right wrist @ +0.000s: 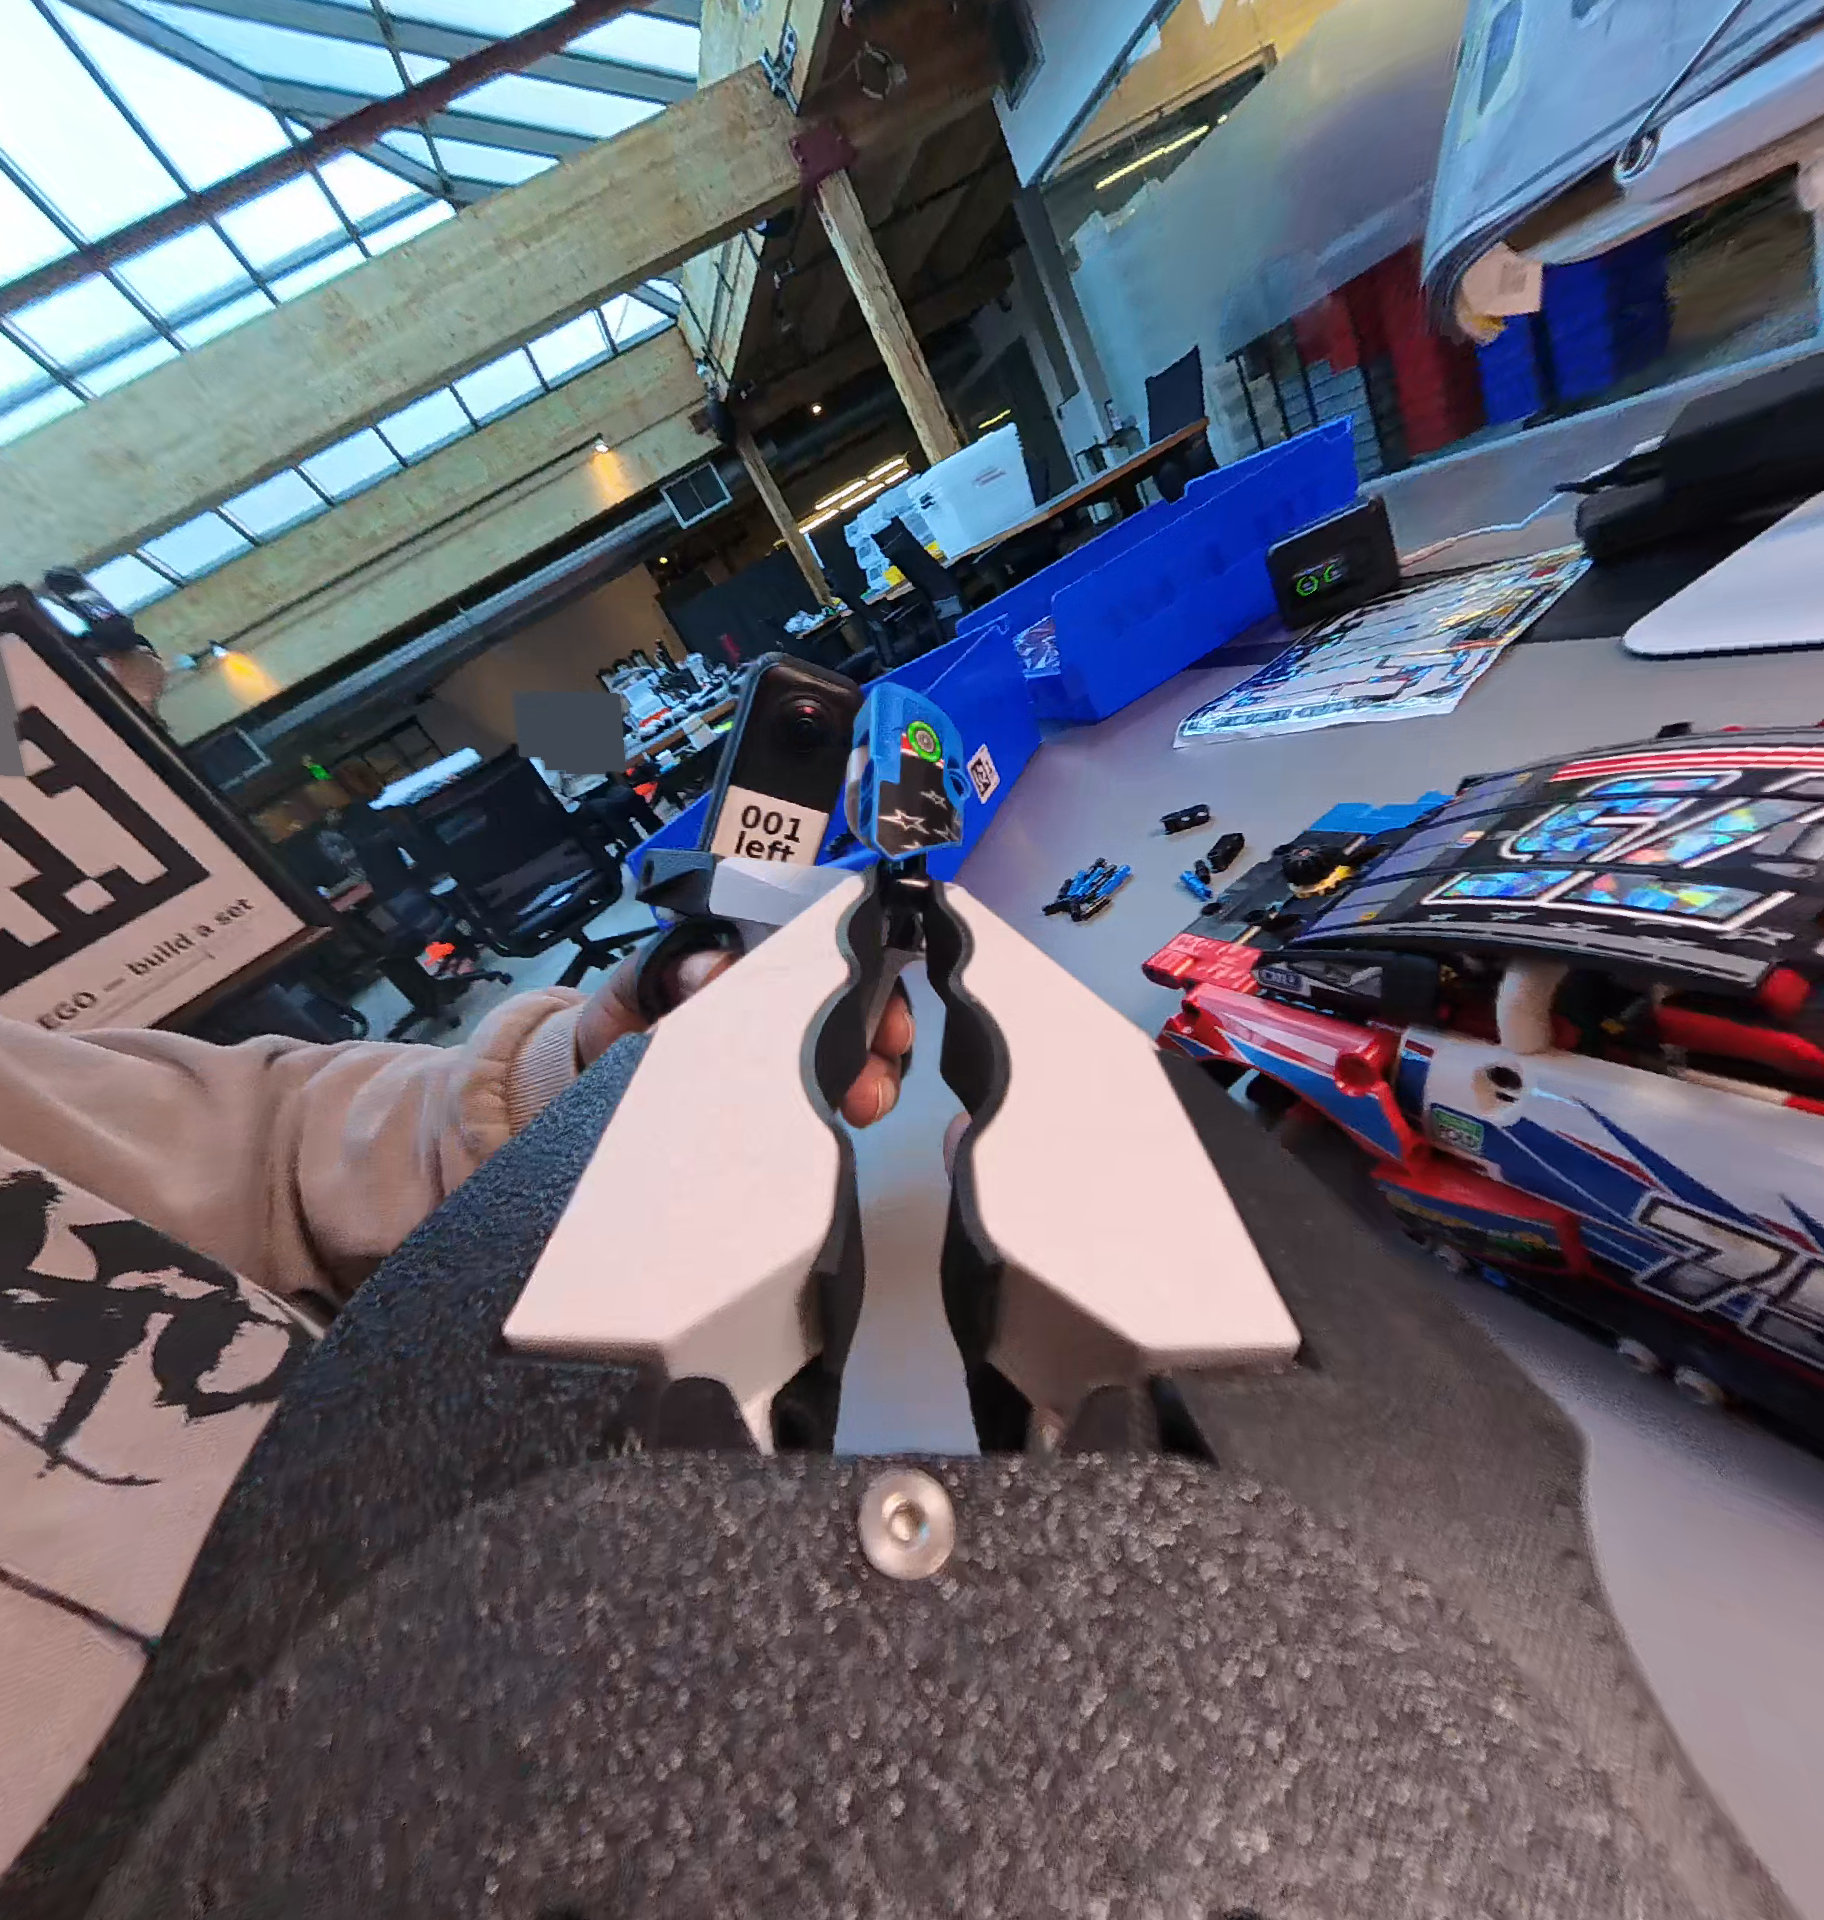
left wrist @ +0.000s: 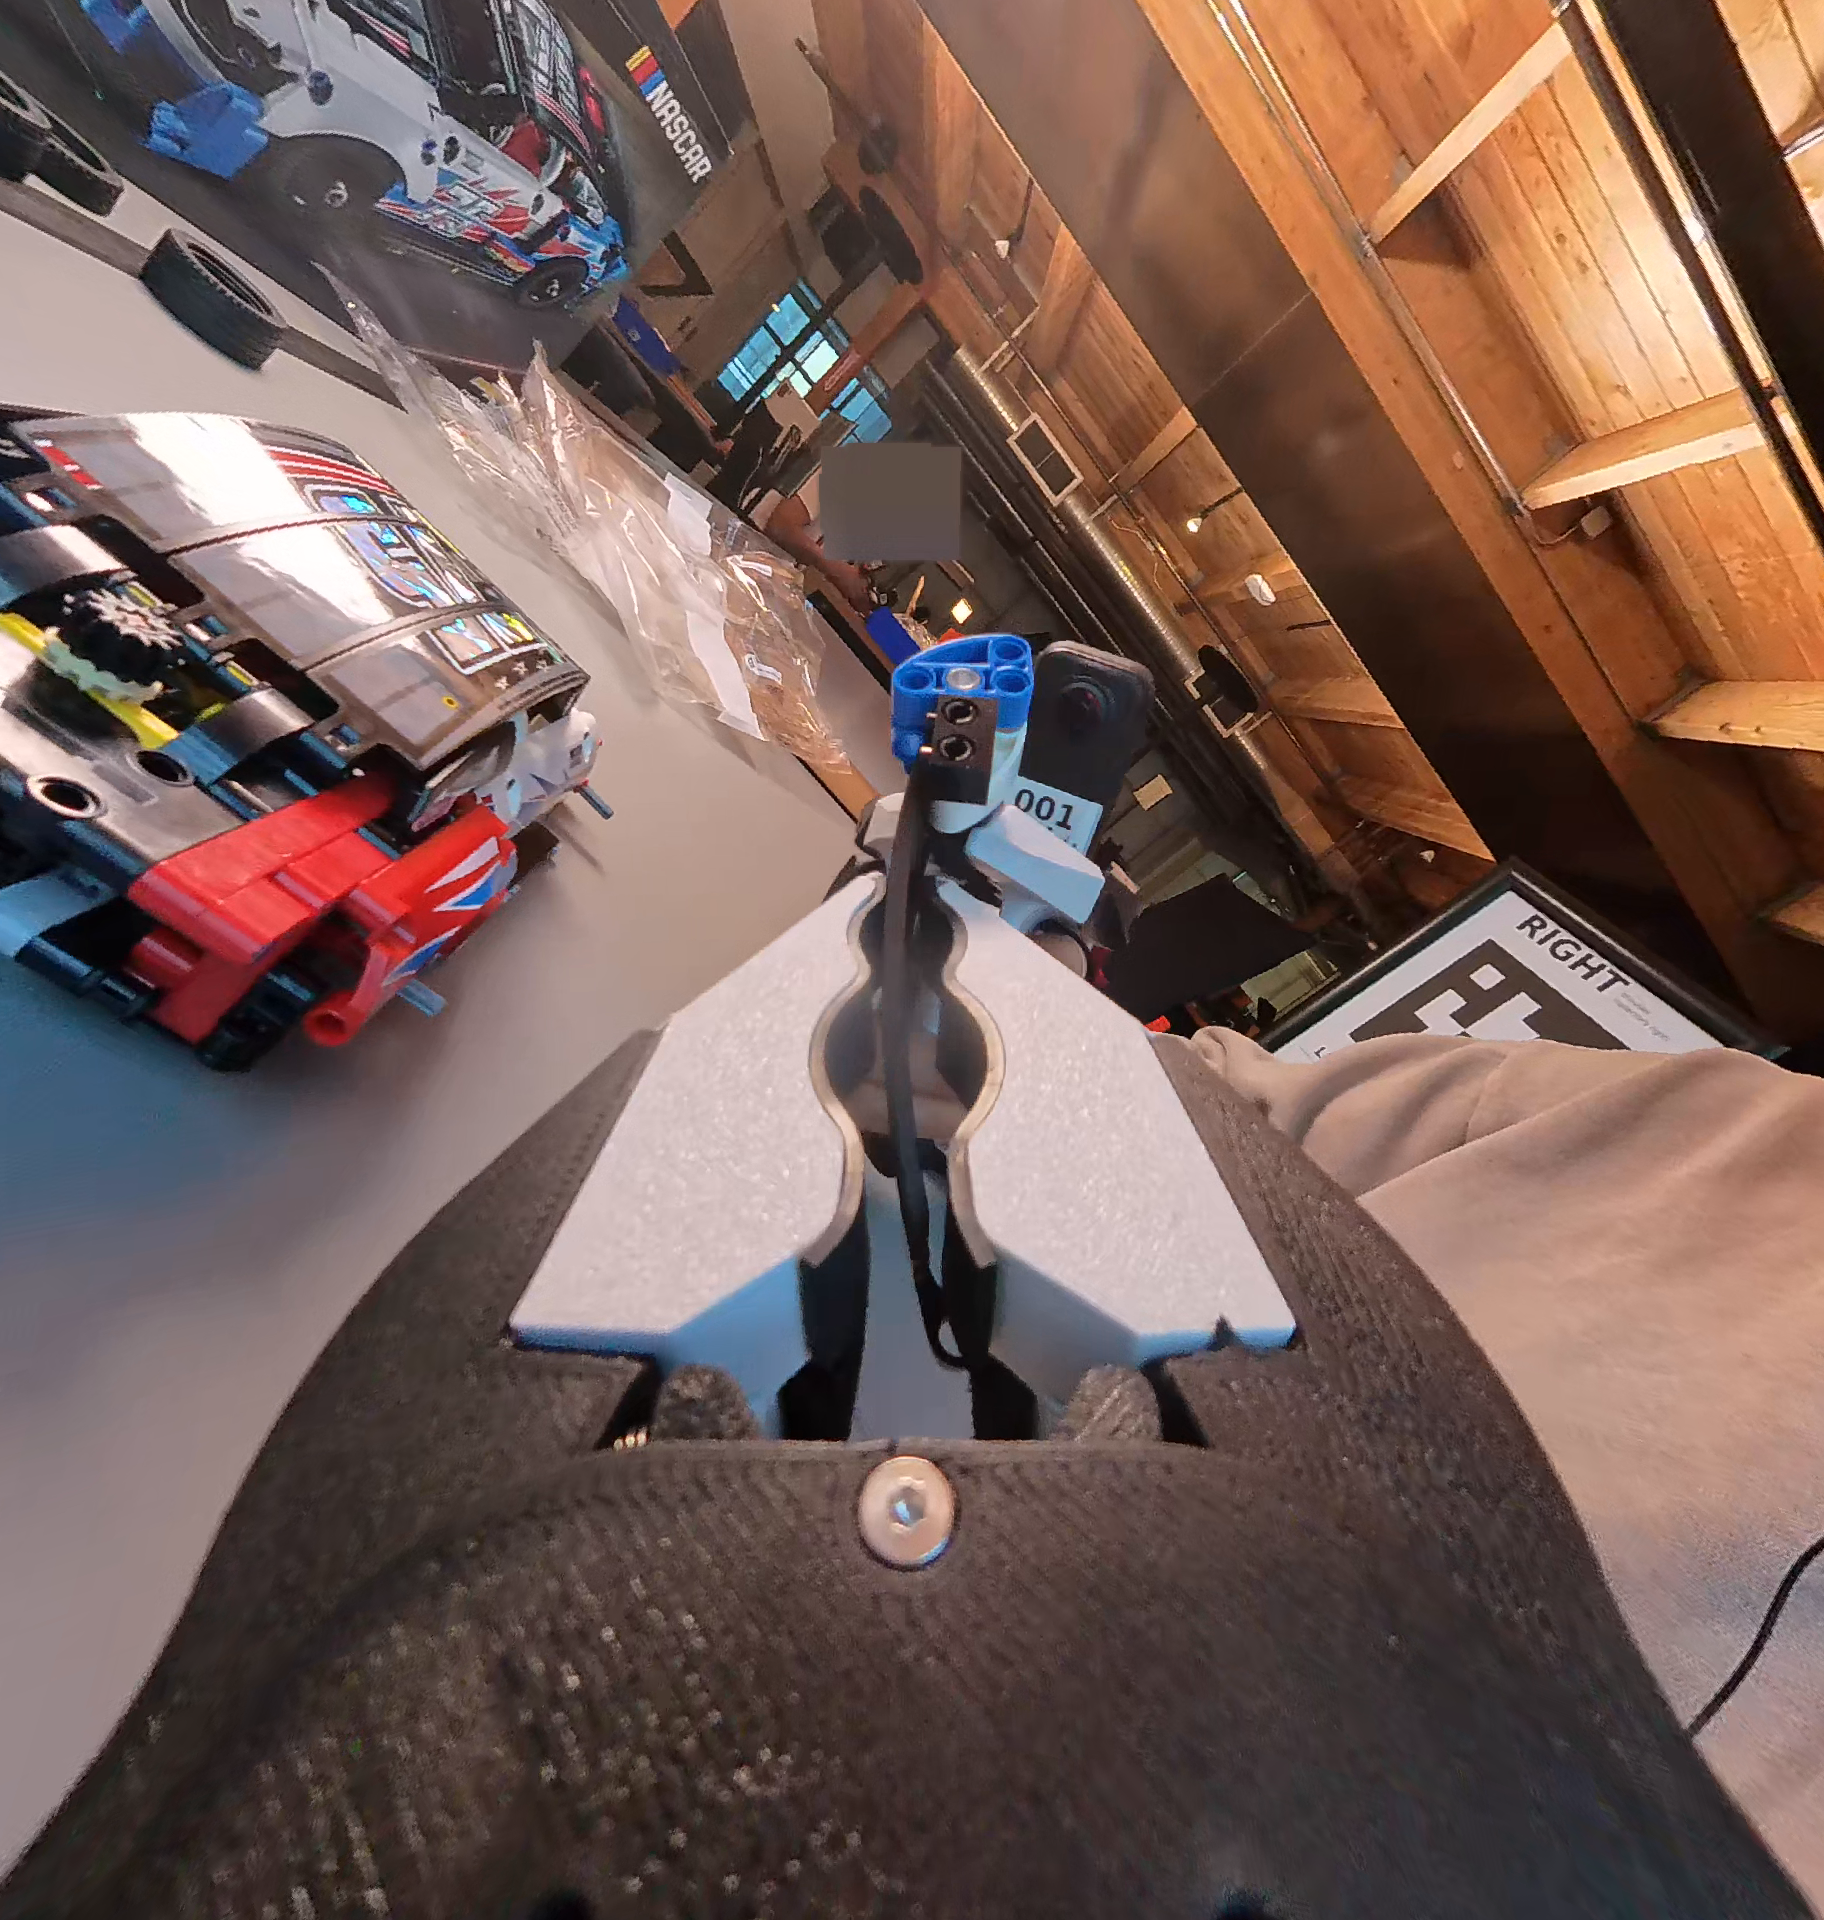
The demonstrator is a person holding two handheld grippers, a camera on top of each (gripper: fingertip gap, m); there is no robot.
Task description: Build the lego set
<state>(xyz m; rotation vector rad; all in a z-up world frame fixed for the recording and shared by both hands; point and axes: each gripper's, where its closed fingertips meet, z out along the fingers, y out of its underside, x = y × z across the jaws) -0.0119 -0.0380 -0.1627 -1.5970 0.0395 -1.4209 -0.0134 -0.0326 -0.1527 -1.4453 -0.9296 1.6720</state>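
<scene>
A small sub-assembly, a blue rounded piece with a black two-hole beam (left wrist: 955, 717), is held in the air between both grippers. In the right wrist view it shows as a blue and black stickered part (right wrist: 903, 795). My left gripper (left wrist: 913, 894) is shut on a thin black panel that runs down from it. My right gripper (right wrist: 900, 883) is shut on the same sub-assembly from the opposite side. Each gripper shows beyond the other: the right one (left wrist: 1033, 862), the left one (right wrist: 752, 883) with a hand on it. The part-built race car (left wrist: 264, 727) (right wrist: 1562, 987) stands on the grey table (left wrist: 472, 1143).
Black tyres (left wrist: 212, 296), the set's box (left wrist: 420, 125) and clear bags (left wrist: 659, 561) lie beyond the car. Loose black and blue pins (right wrist: 1090, 888), a sticker sheet (right wrist: 1386, 655) and blue bins (right wrist: 1147, 613) are on the table. A framed marker board (right wrist: 77, 831) stands near the person's sleeve. The grippers are tip to tip, or close to it.
</scene>
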